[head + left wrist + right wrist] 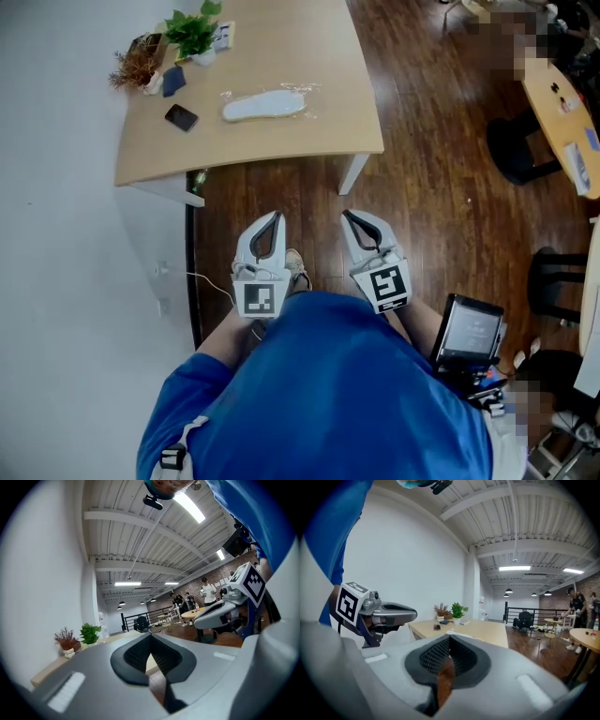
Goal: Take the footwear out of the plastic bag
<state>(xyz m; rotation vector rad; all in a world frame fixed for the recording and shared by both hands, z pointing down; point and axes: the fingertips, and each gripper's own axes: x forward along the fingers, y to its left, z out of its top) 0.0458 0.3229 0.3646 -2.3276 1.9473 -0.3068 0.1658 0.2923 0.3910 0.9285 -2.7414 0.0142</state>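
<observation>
The person in the blue shirt point(328, 394) stands back from the worktop point(309, 47), with bare wooden floor point(441, 187) between them. Both forearms are bent in at the waist, and the two tools are held out in front of the belly, side by side but apart, noses pointing ahead towards the worktop. The marker cubes sit at the rear, close against the shirt, and the hands themselves are hidden under them.

The left tool point(277, 218) has its jaws closed, tips meeting, and nothing is caught between them. Only the oval gap behind the tips stays clear. In its own view it looks out about level, across the room. The right tool point(347, 217) is closed in the same way and is empty too, tips together. In its own view the worktop's far end shows past the nose. Each tool shows in the other's view, off to the side at much the same height.

The footwear point(264, 105), a pale, flat sole shape, lies inside its clear bag point(304, 90) on the worktop, near the middle and lengthwise across it. It is well apart from both tools. To its left lies a dark phone point(181, 117). Beyond that, at the far left corner, stand a green plant point(192, 33) and a dried brown one point(139, 66). Nothing on the worktop is touched by either tool.
</observation>
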